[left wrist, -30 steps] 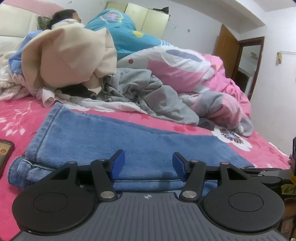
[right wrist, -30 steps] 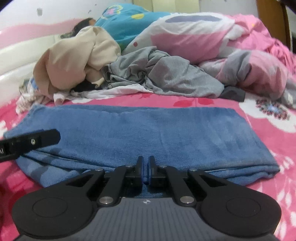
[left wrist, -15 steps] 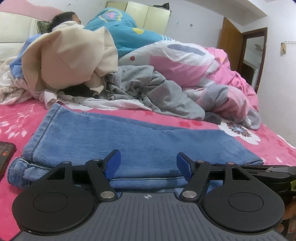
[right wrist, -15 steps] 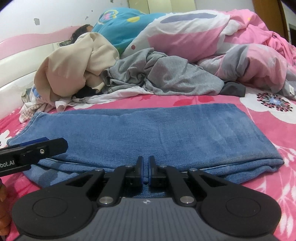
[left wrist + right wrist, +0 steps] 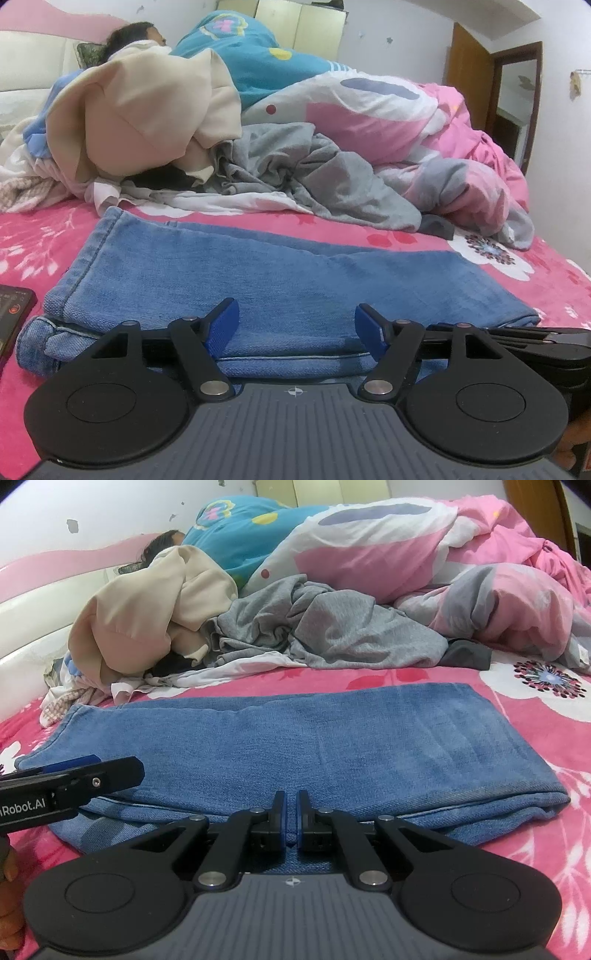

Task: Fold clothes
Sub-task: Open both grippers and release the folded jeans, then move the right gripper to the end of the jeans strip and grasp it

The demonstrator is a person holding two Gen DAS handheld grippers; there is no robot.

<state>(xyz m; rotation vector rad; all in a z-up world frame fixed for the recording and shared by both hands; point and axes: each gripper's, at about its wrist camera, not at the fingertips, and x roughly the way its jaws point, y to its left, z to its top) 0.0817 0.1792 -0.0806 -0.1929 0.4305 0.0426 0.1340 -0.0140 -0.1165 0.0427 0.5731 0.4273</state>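
Blue denim jeans (image 5: 280, 284), folded lengthwise, lie flat on pink floral bedspread (image 5: 37, 240), lower centre of frame. Denim likely heavy, soft, non-slippery; best taken at near seam edge. Left gripper (image 5: 295, 328): jaws apart, nothing between. Right gripper (image 5: 291, 814): jaws together, seemingly pinching near denim edge. Grey crumpled garment (image 5: 314, 173) behind.
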